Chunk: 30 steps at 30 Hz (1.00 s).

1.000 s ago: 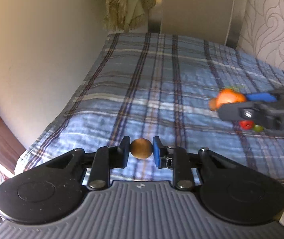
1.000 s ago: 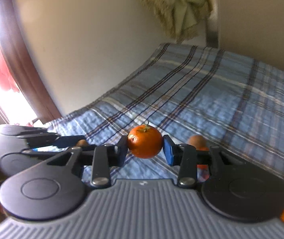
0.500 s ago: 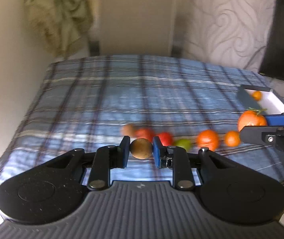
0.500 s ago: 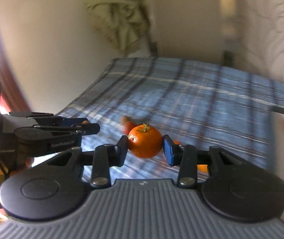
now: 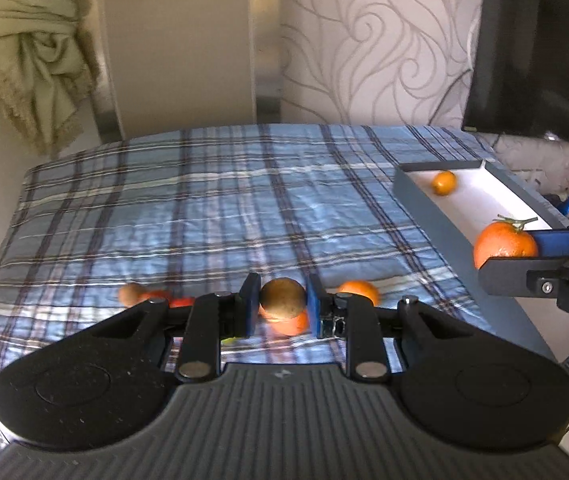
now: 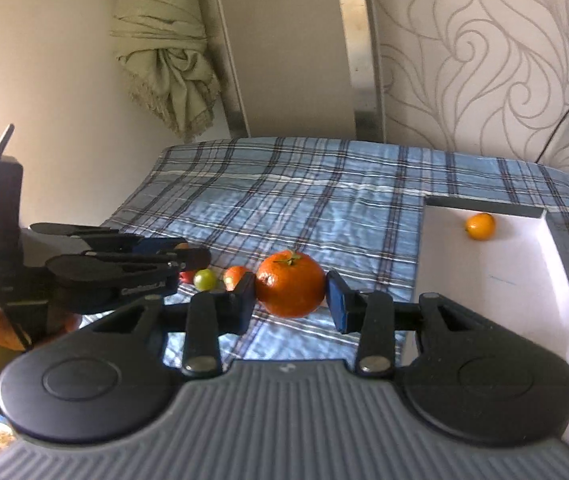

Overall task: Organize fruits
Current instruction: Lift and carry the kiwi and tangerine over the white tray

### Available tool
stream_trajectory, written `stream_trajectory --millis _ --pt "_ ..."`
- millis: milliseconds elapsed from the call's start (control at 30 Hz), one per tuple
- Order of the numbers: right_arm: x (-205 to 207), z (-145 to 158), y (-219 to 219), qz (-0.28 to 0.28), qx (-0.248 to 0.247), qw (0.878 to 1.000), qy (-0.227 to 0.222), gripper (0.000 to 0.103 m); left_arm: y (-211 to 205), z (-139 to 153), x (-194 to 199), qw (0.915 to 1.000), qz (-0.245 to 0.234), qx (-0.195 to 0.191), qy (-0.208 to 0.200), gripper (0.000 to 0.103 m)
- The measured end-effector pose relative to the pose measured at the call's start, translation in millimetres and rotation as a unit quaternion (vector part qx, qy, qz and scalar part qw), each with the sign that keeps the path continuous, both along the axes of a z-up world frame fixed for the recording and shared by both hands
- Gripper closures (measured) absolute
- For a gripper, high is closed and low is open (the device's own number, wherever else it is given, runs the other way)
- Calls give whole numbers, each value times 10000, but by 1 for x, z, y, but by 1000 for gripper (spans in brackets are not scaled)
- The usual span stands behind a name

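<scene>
While the left gripper is clamped on a small brown round fruit, the right gripper is clamped on a mandarin with a green stem. Just beyond the left gripper, loose fruits lie on the plaid blue cloth. To the right of both grippers stands a white tray holding one small orange fruit near its far end.
</scene>
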State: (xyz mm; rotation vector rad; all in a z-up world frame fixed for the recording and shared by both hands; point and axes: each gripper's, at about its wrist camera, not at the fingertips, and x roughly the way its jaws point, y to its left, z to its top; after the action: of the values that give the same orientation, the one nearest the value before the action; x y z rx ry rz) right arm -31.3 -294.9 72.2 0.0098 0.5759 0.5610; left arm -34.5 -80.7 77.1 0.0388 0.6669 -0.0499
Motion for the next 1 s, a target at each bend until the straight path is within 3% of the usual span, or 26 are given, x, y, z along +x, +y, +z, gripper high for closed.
stream_trajectory --millis 367,1000 --pt "-3 -1 -38 -44 73 10000 14 62 -44 -3 2 9997 -216 110 20 75" --pt "-15 2 -47 125 -47 9999 -85 62 -63 -3 -4 9996 -274 35 -29 75"
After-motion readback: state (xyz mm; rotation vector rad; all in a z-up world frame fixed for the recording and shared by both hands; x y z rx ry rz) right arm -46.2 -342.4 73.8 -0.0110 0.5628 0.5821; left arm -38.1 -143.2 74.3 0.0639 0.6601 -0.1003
